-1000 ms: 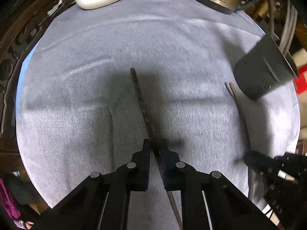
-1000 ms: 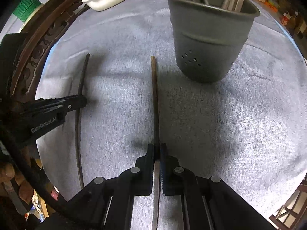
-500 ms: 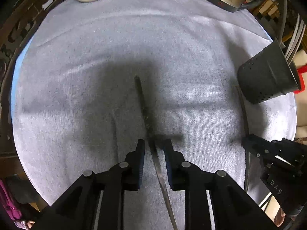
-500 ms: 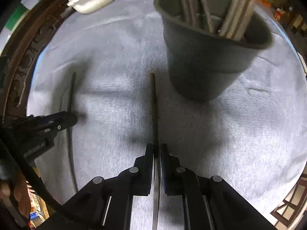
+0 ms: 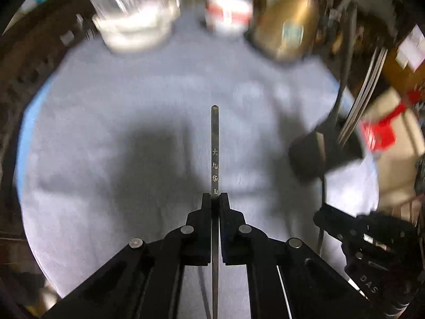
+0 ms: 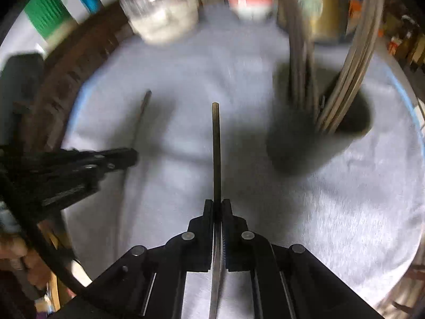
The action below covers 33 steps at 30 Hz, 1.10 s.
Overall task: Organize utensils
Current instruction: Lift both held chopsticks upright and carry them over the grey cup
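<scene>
My left gripper (image 5: 215, 199) is shut on a dark chopstick (image 5: 214, 143) with gold characters, which sticks straight out ahead above the grey cloth (image 5: 119, 138). My right gripper (image 6: 217, 205) is shut on a plain brown chopstick (image 6: 216, 148), also raised off the cloth. The dark utensil holder (image 6: 300, 148) with several utensils stands right of the right gripper's chopstick; it shows blurred in the left wrist view, utensil holder (image 5: 318, 156). Each view shows the other gripper at its side: right gripper (image 5: 320, 216), left gripper (image 6: 134, 155).
At the table's far edge stand a white bowl (image 5: 135, 26) covered with plastic wrap, a white and red cup (image 5: 228, 13) and a gold kettle (image 5: 287, 26). A carved dark wood rim (image 6: 66, 79) rings the cloth. A red object (image 5: 382, 130) lies beyond the holder.
Both grippers have risen and lifted their chopsticks off the cloth. The left jaws, slightly apart half a second ago, have closed on the chopstick, which now points straight ahead.
</scene>
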### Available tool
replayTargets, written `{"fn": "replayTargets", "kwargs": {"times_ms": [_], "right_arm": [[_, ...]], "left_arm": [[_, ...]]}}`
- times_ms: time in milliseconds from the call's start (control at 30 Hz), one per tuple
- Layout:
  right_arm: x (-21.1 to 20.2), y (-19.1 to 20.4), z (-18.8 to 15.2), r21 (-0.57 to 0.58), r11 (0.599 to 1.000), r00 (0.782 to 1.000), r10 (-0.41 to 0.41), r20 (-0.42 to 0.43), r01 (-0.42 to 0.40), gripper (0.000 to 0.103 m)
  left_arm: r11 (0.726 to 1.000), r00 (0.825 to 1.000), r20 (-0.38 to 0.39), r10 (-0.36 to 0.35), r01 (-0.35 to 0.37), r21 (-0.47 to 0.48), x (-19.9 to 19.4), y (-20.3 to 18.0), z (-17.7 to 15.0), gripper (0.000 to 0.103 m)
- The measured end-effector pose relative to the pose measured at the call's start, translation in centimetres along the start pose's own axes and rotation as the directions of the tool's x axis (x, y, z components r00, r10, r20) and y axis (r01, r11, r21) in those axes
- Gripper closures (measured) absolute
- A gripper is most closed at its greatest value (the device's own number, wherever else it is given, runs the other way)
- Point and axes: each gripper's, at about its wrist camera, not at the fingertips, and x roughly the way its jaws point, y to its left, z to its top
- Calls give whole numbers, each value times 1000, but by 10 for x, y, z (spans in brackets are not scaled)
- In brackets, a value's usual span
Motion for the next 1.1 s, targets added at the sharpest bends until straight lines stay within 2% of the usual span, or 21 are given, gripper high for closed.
{"fn": "replayTargets", "kwargs": {"times_ms": [33,67,100,133,167,233,267,300,333,367,400,467,500,533,567,600,633,867,1100], "right_arm": [[-10,0,-2,9,1000,998,0,56,0,97],[-29,0,-5,18,1000,985,12,174,-15,97],[-38,-1,-8,34,999,974,-9,228,1,97],[-49,-3,-13,57,998,951,-34,306,18,97],[-62,-5,-22,78,997,913,-45,407,15,97],[-73,-3,-33,100,990,835,-140,531,103,97],[-78,-3,-43,110,986,785,-168,596,128,97],[-83,-5,-48,127,984,764,-179,620,128,97],[-84,-3,-55,145,977,727,-212,653,155,97],[-83,3,-61,142,970,696,-240,676,196,97],[-81,8,-64,137,964,679,-257,688,227,97],[-75,12,-68,127,959,673,-268,689,251,97],[-69,15,-73,119,953,669,-282,688,279,97],[-63,18,-78,114,952,673,-284,683,285,97],[-65,17,-82,114,948,661,-289,692,295,97],[-64,19,-85,113,946,656,-294,695,304,97],[-66,16,-87,114,948,657,-290,696,298,97],[-89,9,-105,118,956,669,-273,691,268,97],[-109,4,-130,139,966,695,-254,672,219,97]], "left_arm": [[1000,997,77,-4,5,-9,-14,1,1,98],[1000,989,145,10,-7,-19,-25,0,1,98],[1000,978,210,9,-3,-30,-34,-2,1,98],[999,965,264,-2,12,-37,-41,-1,0,98],[999,948,317,4,9,-40,-52,-2,0,98],[999,902,429,48,-41,-25,-58,-6,-8,98],[999,882,468,46,-42,-17,-59,-9,-12,98],[998,865,498,55,-55,-15,-62,-12,-16,98],[997,845,531,73,-78,-12,-63,-15,-22,98],[996,832,550,76,-84,-10,-64,-14,-26,98],[996,823,563,78,-88,-9,-61,-14,-34,98],[991,796,596,105,-130,0,-55,-18,-43,98],[991,793,599,106,-134,2,-50,-14,-43,98],[991,792,602,106,-135,4,-48,-14,-46,98],[990,788,606,111,-142,4,-48,-13,-49,98],[988,775,621,119,-154,4,-50,-13,-52,97],[988,772,626,114,-153,9,-54,-12,-54,97],[995,783,620,56,-93,26,-90,-2,-82,97],[999,810,586,14,-35,25,-112,7,-105,98]]}}
